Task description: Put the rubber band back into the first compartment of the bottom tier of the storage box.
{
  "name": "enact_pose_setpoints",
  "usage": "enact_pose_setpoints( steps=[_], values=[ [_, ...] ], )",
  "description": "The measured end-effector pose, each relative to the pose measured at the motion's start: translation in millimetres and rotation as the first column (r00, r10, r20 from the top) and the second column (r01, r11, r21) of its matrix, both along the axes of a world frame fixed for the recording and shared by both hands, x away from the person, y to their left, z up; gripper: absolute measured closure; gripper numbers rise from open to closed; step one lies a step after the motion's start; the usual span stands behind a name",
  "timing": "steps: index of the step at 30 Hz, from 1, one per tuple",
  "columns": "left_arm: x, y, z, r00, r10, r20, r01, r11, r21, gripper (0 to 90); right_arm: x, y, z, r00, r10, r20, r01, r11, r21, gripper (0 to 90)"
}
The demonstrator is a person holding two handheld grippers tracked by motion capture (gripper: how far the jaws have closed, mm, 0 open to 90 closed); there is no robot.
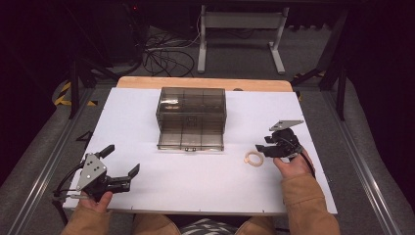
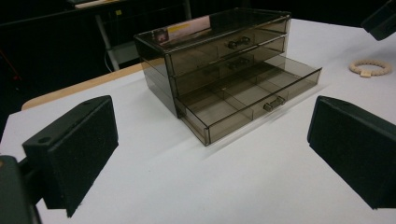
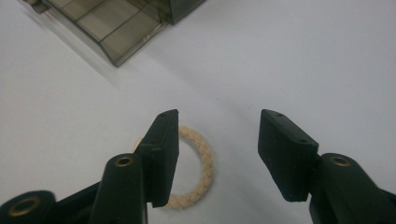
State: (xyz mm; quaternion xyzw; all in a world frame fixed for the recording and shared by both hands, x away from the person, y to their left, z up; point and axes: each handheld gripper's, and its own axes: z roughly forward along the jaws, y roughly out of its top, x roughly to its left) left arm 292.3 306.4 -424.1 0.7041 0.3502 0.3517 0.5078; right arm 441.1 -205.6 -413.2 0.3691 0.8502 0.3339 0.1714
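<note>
A smoky clear drawer box (image 1: 192, 110) stands mid-table with its bottom drawer (image 1: 191, 135) pulled out; the drawer (image 2: 254, 95) has dividers and looks empty. A beige braided ring (image 1: 254, 158) lies flat on the white table to the right of the box. My right gripper (image 1: 264, 145) hovers just right of and above the ring, open, with the ring (image 3: 198, 161) partly under its left jaw. My left gripper (image 1: 122, 161) rests near the front left edge, open wide, pointing toward the box, nothing between its jaws. The ring (image 2: 371, 68) lies far off in the left gripper view.
The white table (image 1: 195, 181) has a wooden strip (image 1: 203, 83) along its far edge. Beyond it on the floor are cables (image 1: 164, 56) and a white stand (image 1: 240, 34). Metal rails run along both sides of the table.
</note>
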Motion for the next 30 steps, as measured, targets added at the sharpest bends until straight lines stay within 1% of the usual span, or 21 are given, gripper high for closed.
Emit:
enact_pose_setpoints(
  steps=[3,14,19,22,30],
  values=[
    [0.0,-0.1,0.0,1.0000,0.000,0.000,0.000,1.0000,0.001,2.4,1.0,1.2,-2.3,0.9997,0.000,-0.023,0.000,0.9999,-0.013,51.6],
    [0.0,0.0,0.1,1.0000,0.000,0.000,0.000,1.0000,0.000,2.4,4.6,6.5,-10.9,0.9971,0.008,-0.076,-0.014,0.9970,-0.076,59.3],
    [0.1,0.0,-0.1,1.0000,0.001,-0.002,-0.001,1.0000,0.000,2.4,5.8,8.0,-14.4,0.9942,0.004,-0.108,-0.014,0.9952,-0.097,62.5],
    [0.2,-0.2,-0.2,1.0000,0.000,-0.003,0.000,1.0000,0.000,2.4,6.4,9.1,-16.2,0.9931,0.005,-0.118,-0.017,0.9943,-0.105,63.8],
    [0.6,-0.4,-0.5,1.0000,-0.001,-0.005,0.001,1.0000,0.000,2.4,7.9,12.1,-22.1,0.9878,0.003,-0.156,-0.026,0.9890,-0.146,69.7]
  ],
)
